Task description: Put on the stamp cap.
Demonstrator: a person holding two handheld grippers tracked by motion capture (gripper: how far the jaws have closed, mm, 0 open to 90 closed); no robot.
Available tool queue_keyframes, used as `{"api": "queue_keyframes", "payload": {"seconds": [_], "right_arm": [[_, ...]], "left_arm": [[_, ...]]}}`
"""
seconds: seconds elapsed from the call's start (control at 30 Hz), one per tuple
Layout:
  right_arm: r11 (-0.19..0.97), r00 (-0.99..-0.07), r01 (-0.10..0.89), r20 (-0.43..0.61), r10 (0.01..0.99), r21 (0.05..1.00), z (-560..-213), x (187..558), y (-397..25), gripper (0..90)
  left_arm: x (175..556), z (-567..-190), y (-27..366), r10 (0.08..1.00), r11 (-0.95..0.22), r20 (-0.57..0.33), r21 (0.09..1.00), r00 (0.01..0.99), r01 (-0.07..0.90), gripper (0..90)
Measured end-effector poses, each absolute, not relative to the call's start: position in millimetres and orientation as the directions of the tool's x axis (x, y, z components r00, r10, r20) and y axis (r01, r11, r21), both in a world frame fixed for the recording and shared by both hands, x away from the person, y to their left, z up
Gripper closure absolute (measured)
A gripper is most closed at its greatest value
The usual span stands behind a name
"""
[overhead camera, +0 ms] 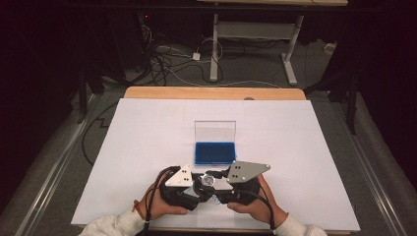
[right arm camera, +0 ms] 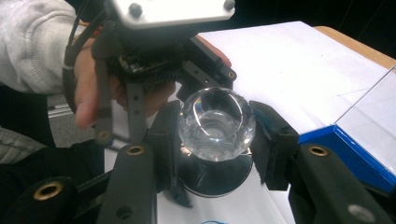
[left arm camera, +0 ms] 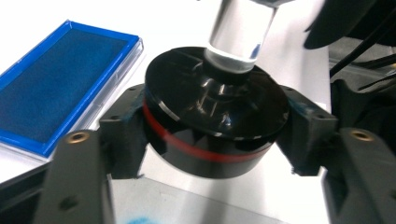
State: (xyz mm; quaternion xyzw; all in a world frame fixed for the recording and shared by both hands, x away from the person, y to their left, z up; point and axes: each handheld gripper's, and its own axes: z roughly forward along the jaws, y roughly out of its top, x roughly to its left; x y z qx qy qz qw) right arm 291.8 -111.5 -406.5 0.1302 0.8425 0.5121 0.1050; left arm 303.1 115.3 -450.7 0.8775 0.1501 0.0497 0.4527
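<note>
Stamp (left arm camera: 215,126), round black base with red band and clear knob, at the surface's near edge: left gripper (left arm camera: 212,140) clamped on the base, right gripper (right arm camera: 215,135) closed around the knob. Blue ink pad (overhead camera: 215,153), lid open, lies just beyond on the white surface (overhead camera: 305,147).

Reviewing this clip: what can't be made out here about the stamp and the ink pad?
- Underside of the round black stamp with a red band: hidden in the left gripper view, facing down.
- Stamp's clear faceted knob: cut off by the top edge in the left gripper view.
- Blue ink pad in its clear case: texture too small in the high view.
</note>
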Motion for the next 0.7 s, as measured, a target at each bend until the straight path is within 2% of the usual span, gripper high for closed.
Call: {"api": "queue_keyframes", "payload": {"seconds": [0.3,0.4,0.6,0.7], "right_arm": [[0.431,-0.944,0.117,-0.035,0.328,0.895,-406.9,291.3,-112.2,57.1],[0.431,-0.943,0.119,-0.034,0.330,0.894,-406.8,291.3,-112.7,57.1],[0.422,-0.945,0.113,-0.033,0.325,0.900,-406.7,291.0,-113.8,57.1],[0.419,-0.946,0.115,-0.030,0.324,0.901,-406.5,291.0,-114.9,57.1]], "left_arm": [[304.5,-450.6,118.8,0.293,-0.533,-0.090,0.811,0.952,0.241,32.7],[303.4,-448.9,119.9,0.299,-0.542,-0.058,0.811,0.952,0.220,32.6],[304.3,-449.5,122.4,0.283,-0.537,-0.070,0.815,0.957,0.218,32.7],[302.1,-449.6,121.4,0.283,-0.557,-0.036,0.808,0.959,0.194,33.8]]}}
